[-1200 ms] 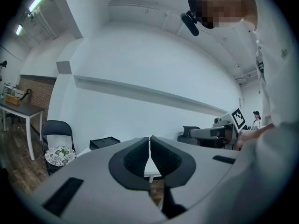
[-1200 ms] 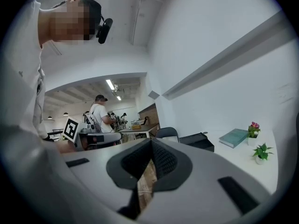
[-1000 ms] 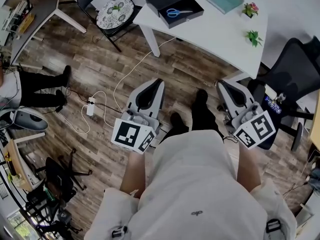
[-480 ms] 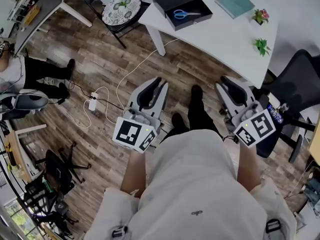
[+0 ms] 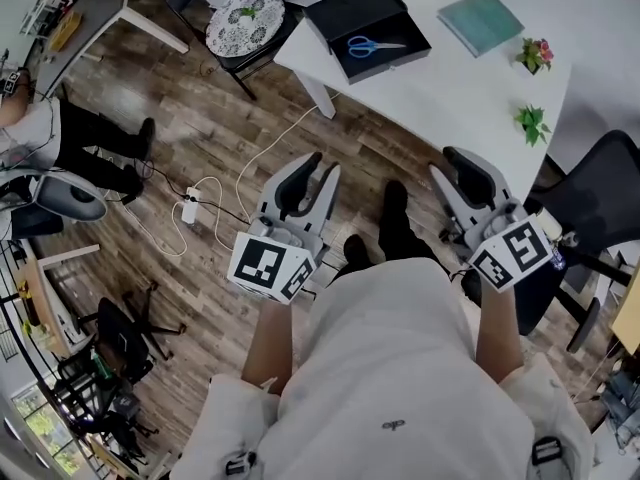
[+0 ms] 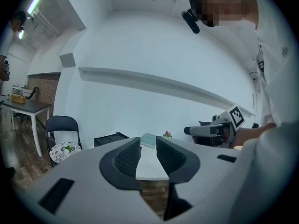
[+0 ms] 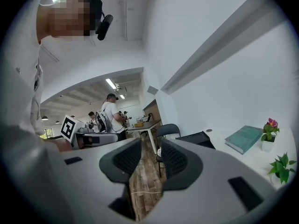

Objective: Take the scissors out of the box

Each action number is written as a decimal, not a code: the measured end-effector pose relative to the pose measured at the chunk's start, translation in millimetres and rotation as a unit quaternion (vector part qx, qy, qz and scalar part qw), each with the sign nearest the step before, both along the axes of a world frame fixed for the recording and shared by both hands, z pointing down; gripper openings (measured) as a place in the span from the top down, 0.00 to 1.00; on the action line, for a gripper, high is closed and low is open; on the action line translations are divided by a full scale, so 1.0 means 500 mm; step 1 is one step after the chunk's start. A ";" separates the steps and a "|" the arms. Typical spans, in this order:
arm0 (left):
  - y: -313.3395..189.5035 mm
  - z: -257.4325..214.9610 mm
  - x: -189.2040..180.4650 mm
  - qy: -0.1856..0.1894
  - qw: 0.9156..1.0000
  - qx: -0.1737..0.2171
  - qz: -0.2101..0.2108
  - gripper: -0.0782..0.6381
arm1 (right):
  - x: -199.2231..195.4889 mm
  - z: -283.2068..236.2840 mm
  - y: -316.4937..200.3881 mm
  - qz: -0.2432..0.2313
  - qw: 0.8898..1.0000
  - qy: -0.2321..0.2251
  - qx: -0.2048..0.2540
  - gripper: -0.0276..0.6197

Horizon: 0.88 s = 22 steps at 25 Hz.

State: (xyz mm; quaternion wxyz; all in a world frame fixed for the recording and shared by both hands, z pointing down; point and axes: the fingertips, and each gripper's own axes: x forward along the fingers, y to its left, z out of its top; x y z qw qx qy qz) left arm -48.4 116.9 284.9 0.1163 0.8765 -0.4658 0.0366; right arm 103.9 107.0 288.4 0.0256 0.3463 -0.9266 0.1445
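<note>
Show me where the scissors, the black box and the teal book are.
scissors point(image 5: 360, 46), head view, blue handles
black box point(image 5: 345, 10), head view, bare black part above the scissors
teal book point(image 5: 480, 21), head view, middle of cover

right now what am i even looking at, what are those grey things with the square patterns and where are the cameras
There is no robot here. A person stands holding the left hand-held gripper and the right hand-held gripper; the patterned cubes are part of them. The head view looks down from a camera on the person's head. The other two views look along each tool's jaws. Both are open and empty, and the right one's jaws have just been opening. Ahead is a white table with an open black box holding blue scissors, a teal book, a small flowering plant and a small green plant.
</note>
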 end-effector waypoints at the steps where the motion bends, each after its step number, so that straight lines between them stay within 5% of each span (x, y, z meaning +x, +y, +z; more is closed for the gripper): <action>1: -0.019 0.002 0.003 -0.002 1.000 -0.003 -0.003 0.75 | 0.002 0.000 -0.020 -0.003 1.000 -0.002 -0.001 0.74; 11: -0.167 -0.004 0.057 -0.021 0.999 -0.008 -0.036 0.75 | 0.039 0.002 -0.191 -0.040 0.999 -0.010 -0.002 0.74; 22: -0.217 0.006 0.073 -0.028 0.994 -0.017 -0.103 0.75 | 0.058 0.021 -0.266 -0.102 0.995 -0.006 -0.006 0.75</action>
